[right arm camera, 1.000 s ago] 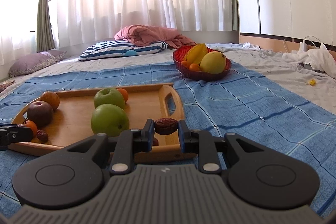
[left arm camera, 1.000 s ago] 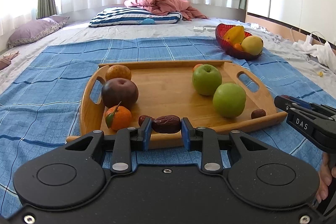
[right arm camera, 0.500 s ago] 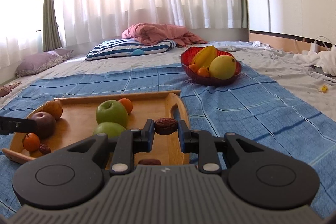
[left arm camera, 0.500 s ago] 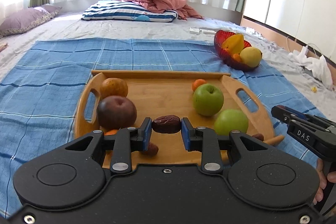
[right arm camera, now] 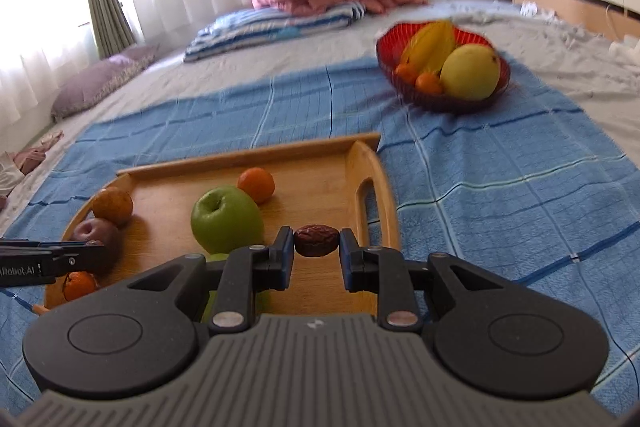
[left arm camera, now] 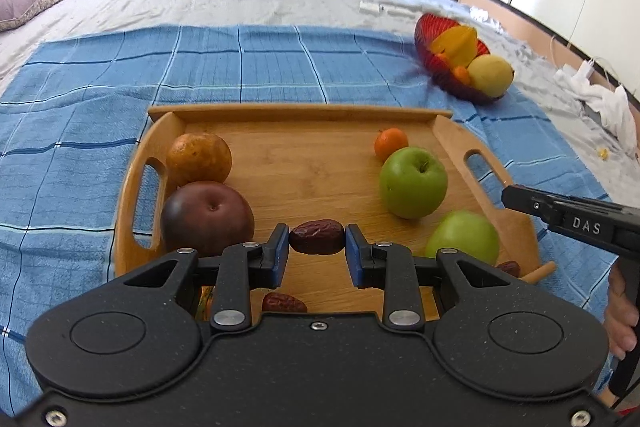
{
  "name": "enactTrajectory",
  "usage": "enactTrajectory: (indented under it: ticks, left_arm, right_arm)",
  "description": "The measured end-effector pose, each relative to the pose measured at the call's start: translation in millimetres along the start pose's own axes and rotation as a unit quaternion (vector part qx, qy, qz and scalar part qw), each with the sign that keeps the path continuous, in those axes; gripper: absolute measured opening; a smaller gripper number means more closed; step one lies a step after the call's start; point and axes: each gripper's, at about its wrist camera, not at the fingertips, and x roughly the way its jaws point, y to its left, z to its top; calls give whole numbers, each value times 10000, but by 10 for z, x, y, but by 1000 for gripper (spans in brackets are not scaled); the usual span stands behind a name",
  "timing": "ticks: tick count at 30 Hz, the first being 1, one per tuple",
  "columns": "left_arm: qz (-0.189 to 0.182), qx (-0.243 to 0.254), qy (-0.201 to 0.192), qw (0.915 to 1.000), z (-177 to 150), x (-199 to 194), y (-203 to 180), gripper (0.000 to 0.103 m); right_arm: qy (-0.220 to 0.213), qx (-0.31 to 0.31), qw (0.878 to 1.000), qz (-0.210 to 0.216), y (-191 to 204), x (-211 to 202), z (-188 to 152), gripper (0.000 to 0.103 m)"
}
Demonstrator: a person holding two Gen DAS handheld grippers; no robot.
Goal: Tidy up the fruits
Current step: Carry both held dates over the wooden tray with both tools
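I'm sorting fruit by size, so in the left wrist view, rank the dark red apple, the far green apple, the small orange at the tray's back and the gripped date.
1. dark red apple and far green apple: alike; the red one sits nearer, so unsure.
2. gripped date: looks bigger, but nearest the camera.
3. small orange.

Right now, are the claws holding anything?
Yes. The left claw pinches a wrinkled brown date by its ends; the right claw pinches another brown date likewise.
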Motion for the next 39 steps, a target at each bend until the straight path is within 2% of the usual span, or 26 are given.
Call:
enactTrajectory:
  ticks: [4,16,39]
  left_arm:
    - [126,142,115,9998,-22,120,-44,28]
    - [317,275,304,9987,-94,330,-94,28]
    - [421,226,310,9984,-141,435,-97,29]
  right_arm:
    - [308,22,9995,11,-5,170,26,28]
    - [728,337,9967,132,-64,417,-18,28]
    - [811,451,9956,134,-72,468,-29,30]
